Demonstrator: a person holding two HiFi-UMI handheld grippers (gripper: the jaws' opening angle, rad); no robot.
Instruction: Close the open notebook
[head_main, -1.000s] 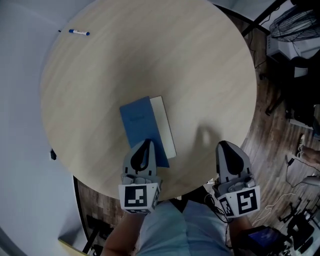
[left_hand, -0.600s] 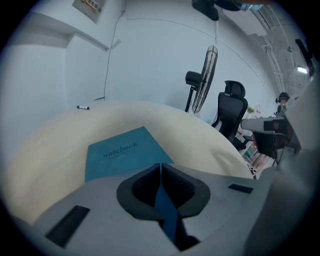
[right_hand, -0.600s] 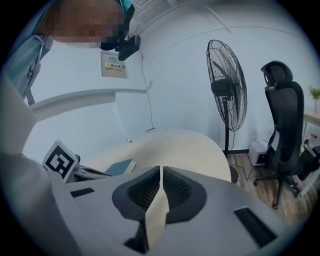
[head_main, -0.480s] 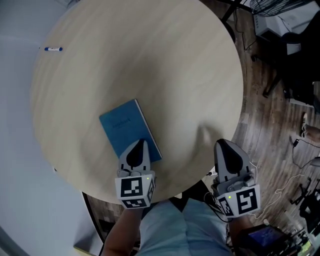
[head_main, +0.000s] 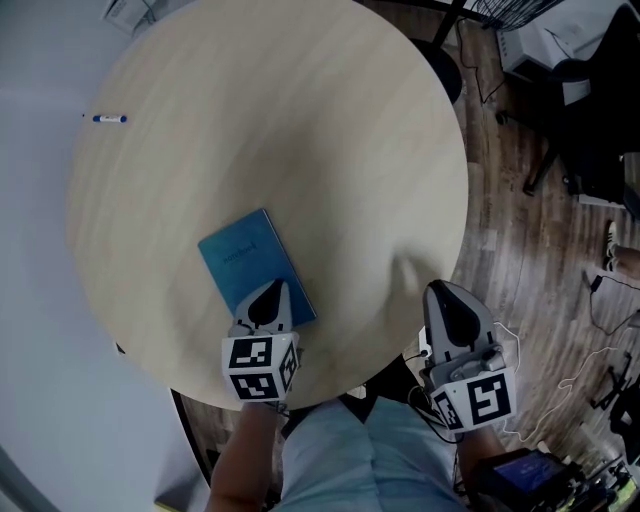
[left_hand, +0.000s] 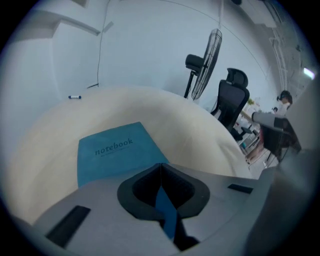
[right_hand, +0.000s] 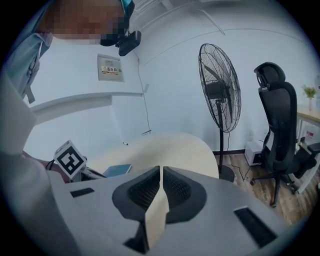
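Observation:
A blue notebook (head_main: 245, 260) lies closed and flat on the round wooden table (head_main: 300, 130), cover up with "notebook" printed on it (left_hand: 112, 152). My left gripper (head_main: 268, 292) is shut, its tips over the notebook's near corner; whether they touch the cover I cannot tell. In the left gripper view the jaws (left_hand: 161, 165) meet, with nothing between them. My right gripper (head_main: 440, 295) hovers shut and empty at the table's near right edge, apart from the notebook. From the right gripper view (right_hand: 161, 169) the notebook (right_hand: 117, 170) shows small at the left.
A blue-capped pen (head_main: 108, 119) lies at the table's far left edge. A standing fan (right_hand: 219, 95) and a black office chair (right_hand: 277, 115) stand on the wooden floor beyond the table's right side. The person's legs are at the near edge.
A second ago a strip of white pages showed beside the blue cover; now the cover lies flat over them. My left gripper has come down over the notebook's near corner.

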